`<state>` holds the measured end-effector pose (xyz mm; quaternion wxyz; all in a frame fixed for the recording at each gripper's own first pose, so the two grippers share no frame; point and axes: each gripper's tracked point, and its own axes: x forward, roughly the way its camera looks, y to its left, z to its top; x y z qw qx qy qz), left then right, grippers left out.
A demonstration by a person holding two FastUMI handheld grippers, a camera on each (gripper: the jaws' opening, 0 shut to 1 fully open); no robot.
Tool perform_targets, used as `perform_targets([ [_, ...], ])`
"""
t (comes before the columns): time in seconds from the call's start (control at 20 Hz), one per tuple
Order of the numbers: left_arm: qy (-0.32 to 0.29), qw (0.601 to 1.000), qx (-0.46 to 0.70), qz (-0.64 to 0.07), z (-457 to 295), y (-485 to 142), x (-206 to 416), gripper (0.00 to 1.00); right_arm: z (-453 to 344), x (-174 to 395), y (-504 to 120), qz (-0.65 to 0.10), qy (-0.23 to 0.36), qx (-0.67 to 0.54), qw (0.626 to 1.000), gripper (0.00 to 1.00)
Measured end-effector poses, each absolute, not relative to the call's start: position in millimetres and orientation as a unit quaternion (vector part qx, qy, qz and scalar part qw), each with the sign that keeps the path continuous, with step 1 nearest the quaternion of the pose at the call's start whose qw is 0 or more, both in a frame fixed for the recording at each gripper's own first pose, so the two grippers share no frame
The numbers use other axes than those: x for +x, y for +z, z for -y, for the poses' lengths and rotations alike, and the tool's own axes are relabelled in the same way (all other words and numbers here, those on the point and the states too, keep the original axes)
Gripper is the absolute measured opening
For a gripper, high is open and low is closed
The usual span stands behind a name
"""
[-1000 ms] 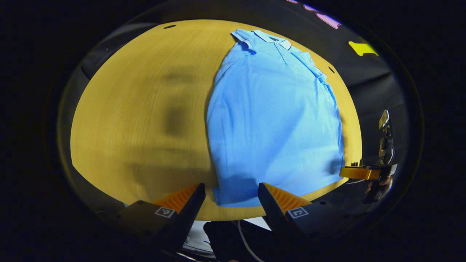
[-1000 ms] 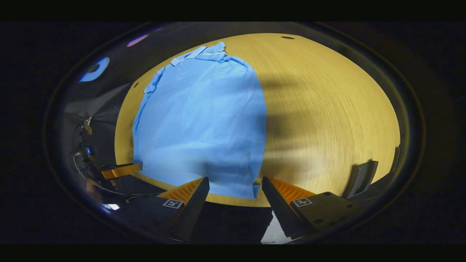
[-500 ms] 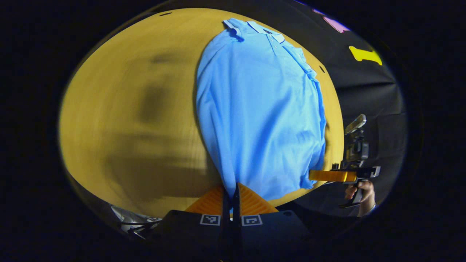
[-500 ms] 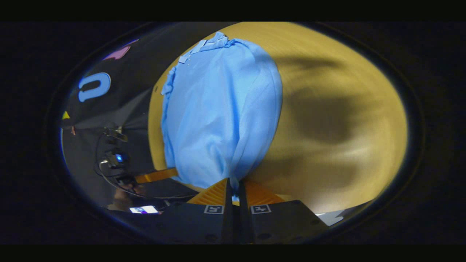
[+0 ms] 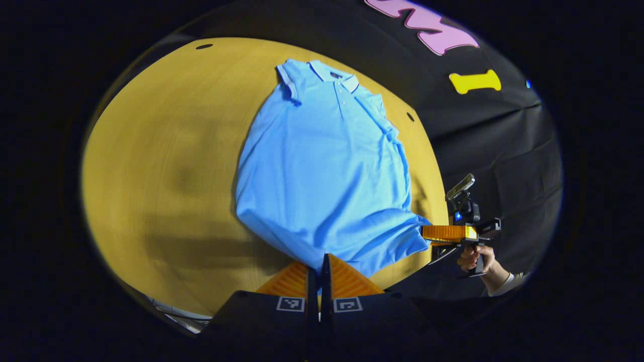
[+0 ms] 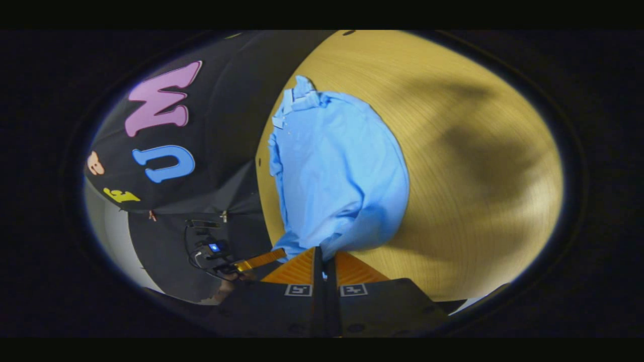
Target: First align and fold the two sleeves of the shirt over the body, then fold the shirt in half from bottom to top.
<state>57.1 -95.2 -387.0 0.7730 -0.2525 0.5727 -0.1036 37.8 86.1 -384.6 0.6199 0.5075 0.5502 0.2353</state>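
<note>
Left gripper (image 5: 318,264): wedge-shaped ribbed fingers (image 5: 289,281) on matte black housing, small square black-and-white tag on each finger base. Right gripper (image 6: 324,259): same ribbed wedges, same paired square tags, round screw heads in black housing below tags. In left gripper view, right gripper (image 5: 425,234) seen from side: flat ribbed finger, black pistol-style handle beneath, small black camera block with blue light above handle. Hand (image 5: 470,259) on handle; white cuff at wrist.

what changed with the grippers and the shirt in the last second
Both grippers closed on the shirt's bottom hem: the left gripper and right gripper, open a second ago, now pinch one corner each and have lifted the hem off the table. The collar end stays flat.
</note>
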Motion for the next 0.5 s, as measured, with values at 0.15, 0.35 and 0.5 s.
perform_targets([
  [0.15,-0.101,0.797,-0.262,-0.535,85,-365,90,0.06,-83,70,-353,-0.509,0.263,0.5,0.65,0.0],
  [0.35,-0.089,0.823,-0.261,-0.496,63,-333,126,0.06,-82,121,-312,-0.463,0.296,0.469,0.691,0.05],
  [0.5,-0.093,0.846,-0.258,-0.458,57,-304,161,0.06,-79,162,-291,-0.434,0.32,0.417,0.731,0.05],
])
